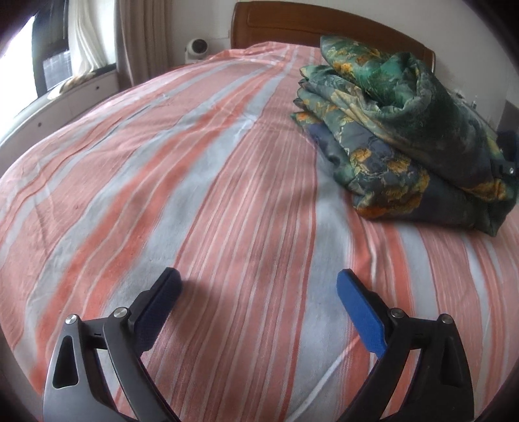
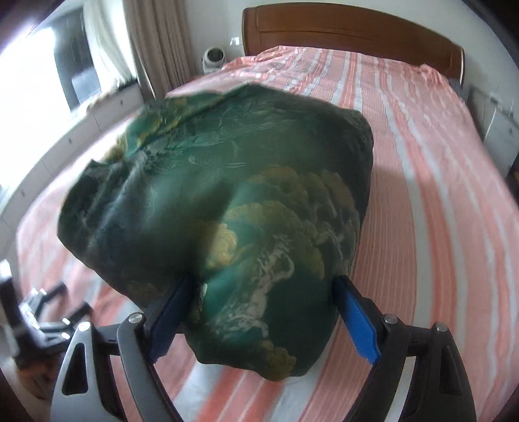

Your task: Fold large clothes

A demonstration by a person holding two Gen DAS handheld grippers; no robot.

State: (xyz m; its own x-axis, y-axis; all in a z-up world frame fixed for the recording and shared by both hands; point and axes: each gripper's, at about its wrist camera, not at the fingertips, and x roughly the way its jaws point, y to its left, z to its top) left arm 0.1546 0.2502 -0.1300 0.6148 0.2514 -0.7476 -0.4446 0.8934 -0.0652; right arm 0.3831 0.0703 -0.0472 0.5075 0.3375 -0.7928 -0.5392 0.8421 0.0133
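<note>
striped bed [image 1: 227, 201], prob. bedroom w/ curtains [image 1: 136, 35]

A wide bed [image 1: 201, 201] fills the room, its wooden headboard [image 1: 292, 19] against the far wall; a sheet [image 2: 421, 181] striped in salmon pink and pale grey covers the mattress, lightly creased near the head. On the right side of it, in the left wrist view, rests a bundled green garment [image 1: 405, 130] with yellow flowers, roughly folded in layers; the rest of the sheet lies bare.
</note>
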